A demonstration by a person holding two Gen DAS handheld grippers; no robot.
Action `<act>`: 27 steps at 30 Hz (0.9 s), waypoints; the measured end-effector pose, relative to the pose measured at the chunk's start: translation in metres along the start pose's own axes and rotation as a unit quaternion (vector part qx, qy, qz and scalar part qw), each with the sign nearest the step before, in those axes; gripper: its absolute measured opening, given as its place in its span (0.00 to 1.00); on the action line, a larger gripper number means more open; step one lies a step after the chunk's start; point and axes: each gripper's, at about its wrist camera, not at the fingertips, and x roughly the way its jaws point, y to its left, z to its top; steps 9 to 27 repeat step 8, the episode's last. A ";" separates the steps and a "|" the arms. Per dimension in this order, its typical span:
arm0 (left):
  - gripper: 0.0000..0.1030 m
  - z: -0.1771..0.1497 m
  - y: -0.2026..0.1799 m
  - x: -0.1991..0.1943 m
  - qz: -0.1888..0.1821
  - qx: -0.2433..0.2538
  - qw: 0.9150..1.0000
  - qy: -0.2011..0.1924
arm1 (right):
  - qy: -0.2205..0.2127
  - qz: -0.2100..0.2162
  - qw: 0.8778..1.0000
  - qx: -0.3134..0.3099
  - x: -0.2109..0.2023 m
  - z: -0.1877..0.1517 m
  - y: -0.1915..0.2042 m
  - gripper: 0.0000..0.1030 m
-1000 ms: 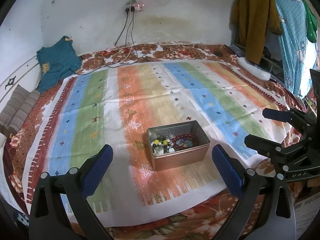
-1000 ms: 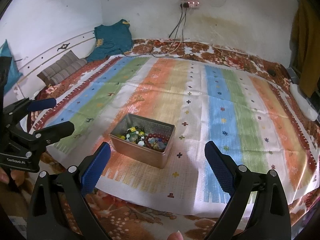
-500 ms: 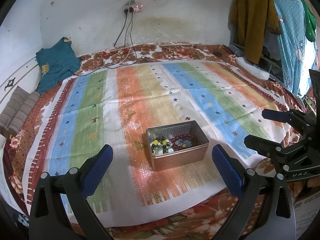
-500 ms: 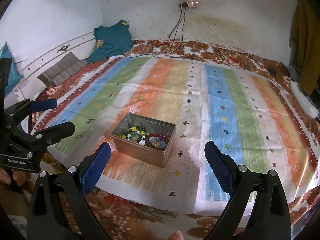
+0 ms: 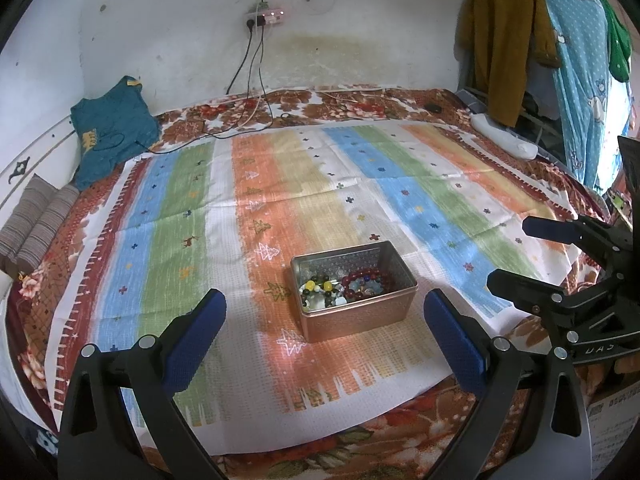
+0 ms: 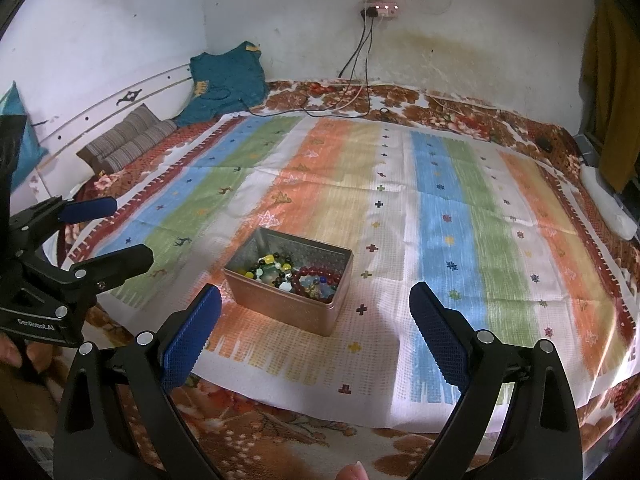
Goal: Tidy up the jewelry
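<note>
Fingers of the left gripper (image 5: 324, 320) stand wide apart with nothing between the blue pads (image 5: 196, 340), hovering above the near edge of the striped cloth (image 5: 192, 240). Just beyond the gap between them sits the copper-coloured metal tin (image 5: 360, 316), open-topped, resting on an orange stripe. Inside lie beaded bracelets: a dark red bead bracelet (image 5: 366, 278) toward the right finger's side, and yellow, green and black beads (image 5: 318, 286) toward the left finger's side.

The right gripper (image 6: 314, 312) is likewise spread open and empty; the tin (image 6: 280, 308) lies just ahead of its left finger, touching neither pad. Each gripper shows at the edge of the other's view, off to the tin's side.

Farther out, past the tin, cables (image 5: 256, 80) hang from a wall socket, and a teal garment (image 5: 108, 128) lies at the bed's far left corner.
</note>
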 end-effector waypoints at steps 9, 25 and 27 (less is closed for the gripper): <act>0.94 -0.001 -0.002 0.000 -0.002 0.002 1.000 0.002 | 0.000 -0.001 1.000 0.002 0.000 0.000 -0.001 0.93; 0.94 -0.001 -0.002 0.000 -0.002 0.002 1.000 0.002 | 0.000 -0.001 1.000 0.002 0.000 0.000 -0.001 0.93; 0.94 -0.001 -0.002 0.000 -0.002 0.002 1.000 0.002 | 0.000 -0.001 1.000 0.002 0.000 0.000 -0.001 0.93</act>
